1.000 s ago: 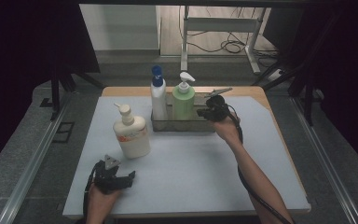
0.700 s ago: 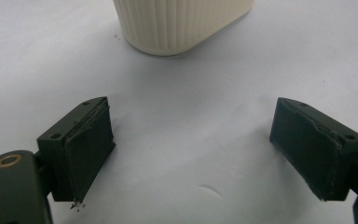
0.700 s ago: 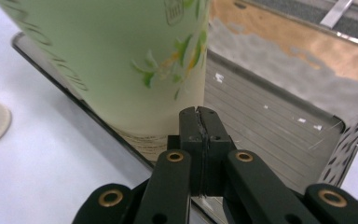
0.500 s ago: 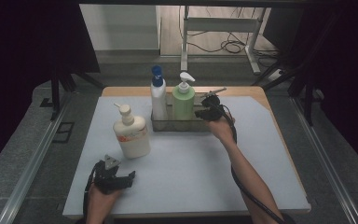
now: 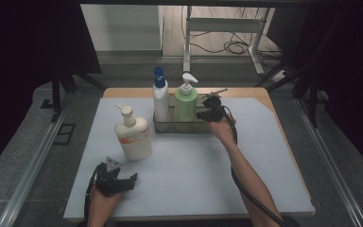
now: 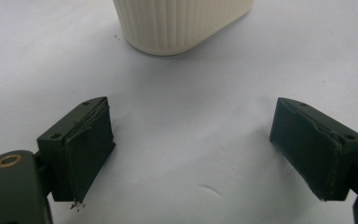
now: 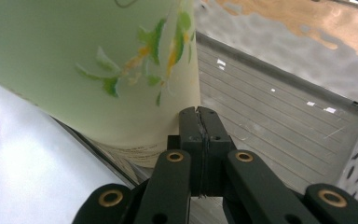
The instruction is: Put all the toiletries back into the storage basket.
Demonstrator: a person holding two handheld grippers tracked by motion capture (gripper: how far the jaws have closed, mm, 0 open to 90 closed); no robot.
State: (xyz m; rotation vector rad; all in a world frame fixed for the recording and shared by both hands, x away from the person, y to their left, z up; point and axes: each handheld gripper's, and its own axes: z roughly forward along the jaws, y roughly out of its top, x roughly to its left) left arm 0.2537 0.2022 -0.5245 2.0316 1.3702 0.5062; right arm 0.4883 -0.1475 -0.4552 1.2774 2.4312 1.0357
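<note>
Near the front left corner of the white worktop (image 5: 189, 175), the left tongs (image 5: 131, 179) are held low over the surface with the jaws spread wide and nothing between them. Just beyond them, a cream ribbed plastic pump bottle (image 5: 133, 135) is seen standing upright on the worktop's left half. Farther back, toward the far edge, a clear rectangular tray (image 5: 168, 127) is placed, with a tall white bottle with a blue pump (image 5: 160, 101) and a pale green pump bottle printed with leaves (image 5: 185, 106) standing in it. The right tongs (image 7: 200, 122) are pressed fully together, empty, tips inside the tray just beside the green bottle's base.
</note>
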